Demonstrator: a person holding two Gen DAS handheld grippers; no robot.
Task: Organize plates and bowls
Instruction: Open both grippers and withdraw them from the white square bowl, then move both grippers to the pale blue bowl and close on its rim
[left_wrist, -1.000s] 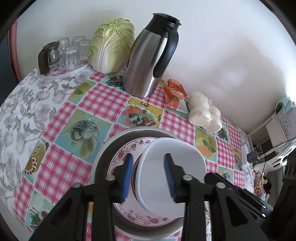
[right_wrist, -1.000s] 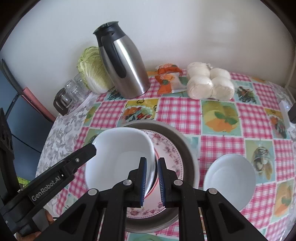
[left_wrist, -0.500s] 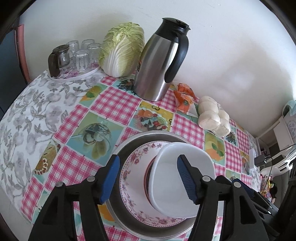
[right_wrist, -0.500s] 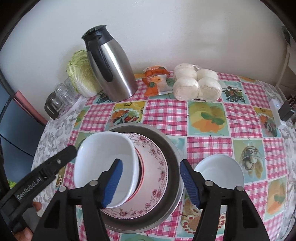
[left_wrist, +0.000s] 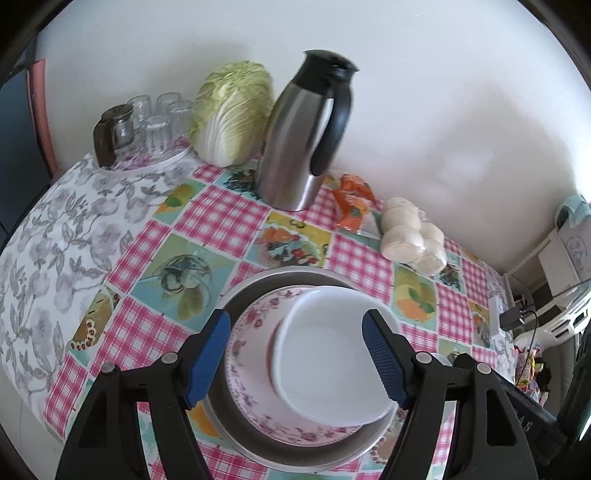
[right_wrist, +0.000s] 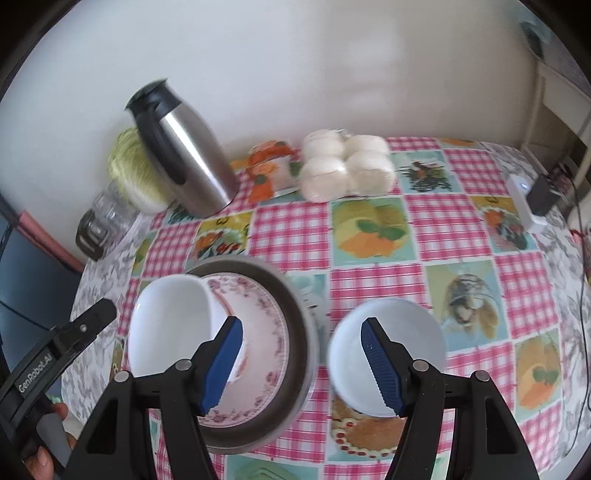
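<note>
A white bowl (left_wrist: 332, 362) rests in a floral plate (left_wrist: 247, 354), which lies in a grey metal dish (left_wrist: 236, 306). My left gripper (left_wrist: 295, 360) hovers over this stack. Its jaws are opening, the blue pads stand either side of the bowl, and neither pad touches it. In the right wrist view the same bowl (right_wrist: 170, 325) sits on the left side of the floral plate (right_wrist: 266, 332). My right gripper (right_wrist: 301, 365) is open above the gap between the dish (right_wrist: 295, 325) and a second white bowl (right_wrist: 384, 347), which stands alone on the tablecloth.
At the back stand a steel jug (left_wrist: 303, 136), a cabbage (left_wrist: 232, 110) and glasses on a tray (left_wrist: 155, 118). Buns (right_wrist: 343, 166) and an orange packet (right_wrist: 266, 170) lie near the wall. A charger (right_wrist: 532, 199) sits at the right edge. A hand (right_wrist: 40, 454) holds the left gripper (right_wrist: 62, 347).
Both grippers have opened and let go of the white bowl's rim, and the bowl now rests on the floral plate. The right gripper has shifted right toward the second bowl.
</note>
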